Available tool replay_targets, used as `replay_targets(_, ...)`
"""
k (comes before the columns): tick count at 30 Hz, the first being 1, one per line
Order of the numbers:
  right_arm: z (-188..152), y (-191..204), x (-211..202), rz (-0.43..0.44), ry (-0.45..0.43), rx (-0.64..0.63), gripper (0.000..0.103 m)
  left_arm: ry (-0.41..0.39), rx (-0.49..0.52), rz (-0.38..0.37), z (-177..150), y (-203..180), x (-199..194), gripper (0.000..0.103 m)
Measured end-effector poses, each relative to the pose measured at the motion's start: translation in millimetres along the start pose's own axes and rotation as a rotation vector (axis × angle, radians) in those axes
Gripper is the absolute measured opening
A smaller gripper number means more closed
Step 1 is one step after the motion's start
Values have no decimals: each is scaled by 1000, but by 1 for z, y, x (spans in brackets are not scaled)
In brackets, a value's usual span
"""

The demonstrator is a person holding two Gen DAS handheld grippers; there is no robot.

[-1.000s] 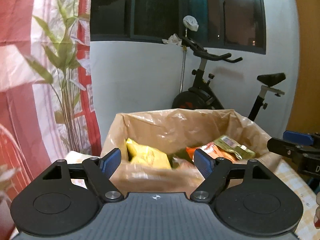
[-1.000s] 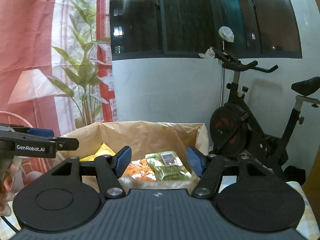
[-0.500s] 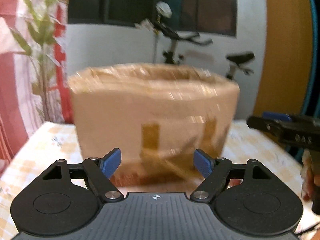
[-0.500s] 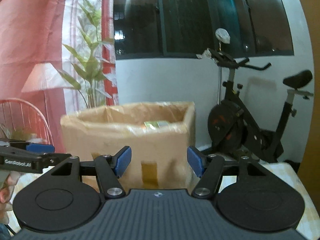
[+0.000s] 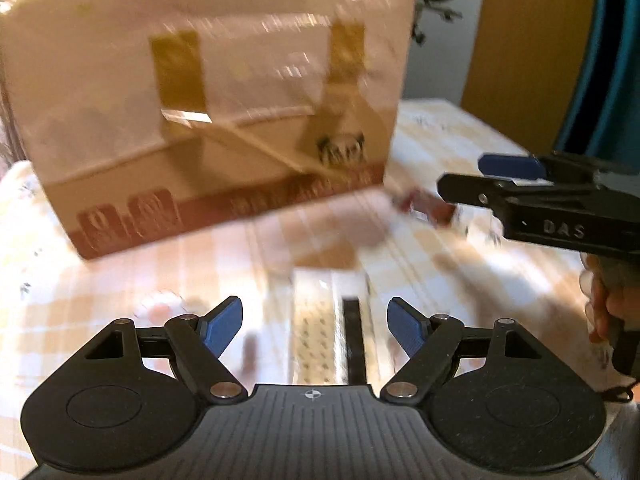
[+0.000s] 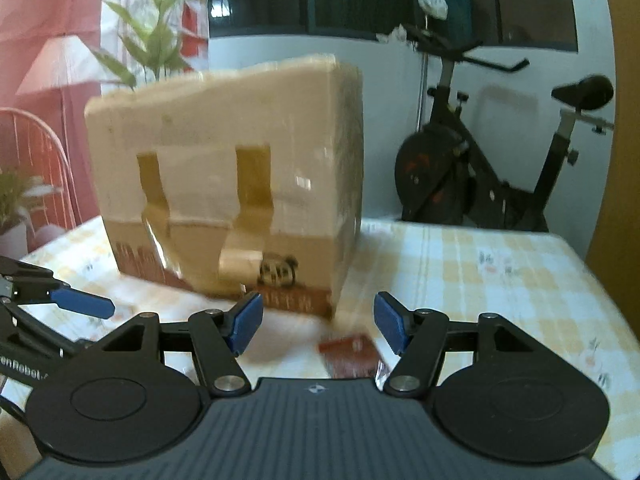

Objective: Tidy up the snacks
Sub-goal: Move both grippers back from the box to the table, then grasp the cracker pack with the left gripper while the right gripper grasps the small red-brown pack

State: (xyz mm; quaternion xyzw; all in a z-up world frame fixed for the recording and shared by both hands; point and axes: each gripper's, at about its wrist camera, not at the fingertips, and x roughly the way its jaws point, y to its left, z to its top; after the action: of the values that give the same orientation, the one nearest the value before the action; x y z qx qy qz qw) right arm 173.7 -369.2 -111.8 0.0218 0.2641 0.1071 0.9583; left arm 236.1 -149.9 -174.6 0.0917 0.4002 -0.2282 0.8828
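Observation:
A tall cardboard box [image 5: 208, 100] lined with plastic stands on the checked tablecloth; it also shows in the right wrist view [image 6: 228, 184]. Its contents are hidden from this low angle. My left gripper [image 5: 316, 326] is open and empty, low over a pale dotted snack packet [image 5: 312, 332] lying between its fingers. A reddish-brown snack packet [image 6: 352, 354] lies on the cloth in front of the box, between the fingers of my open, empty right gripper [image 6: 318, 322]. That packet shows blurred in the left wrist view [image 5: 428, 206], near the right gripper [image 5: 520, 184].
The table [image 6: 500, 272] carries a yellow checked cloth. An exercise bike [image 6: 480, 160] stands behind the table at the right. A plant [image 6: 148, 36] and a red curtain are at the back left. A wire chair [image 6: 40, 160] is at the left.
Both grippers have dropped from above the box opening to table height in front of it. The snacks inside the box are out of sight. Packets on the cloth have come into view.

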Motion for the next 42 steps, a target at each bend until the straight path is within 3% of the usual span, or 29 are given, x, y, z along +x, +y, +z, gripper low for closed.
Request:
replay_targets(2, -7, -1, 5, -13, 19, -11, 65, 18, 10, 12, -4, -2, 6, 80)
replay_targets(4, -12, -2, 10, -24, 40, -24, 65, 26, 18, 20, -7, -2, 9, 71)
replay_targets(6, -16, -5, 17, -32, 59, -26, 65, 27, 10, 3, -9, 1, 11, 49)
replay_targets(9, -16, -10, 29, -43, 92, -19, 65, 10, -6, 47, -9, 9, 12, 48)
replay_targets(14, -13, -16, 48, -40, 140, -24, 65, -39, -68, 66, -7, 23, -3, 48)
replay_targets(22, -10, -19, 73, -38, 210, -11, 65, -88, -82, 71, -3, 28, -18, 48)
replay_targets(26, -14, -15, 68, -50, 208, -28, 62, -88, -87, 70, -4, 29, -20, 48)
replay_targets(31, -19, -12, 56, -51, 196, -21, 50, -81, -91, 71, -4, 28, -19, 48)
replay_targets(42, -19, -11, 52, -41, 162, -26, 43, -86, -104, 78, -7, 29, -21, 48)
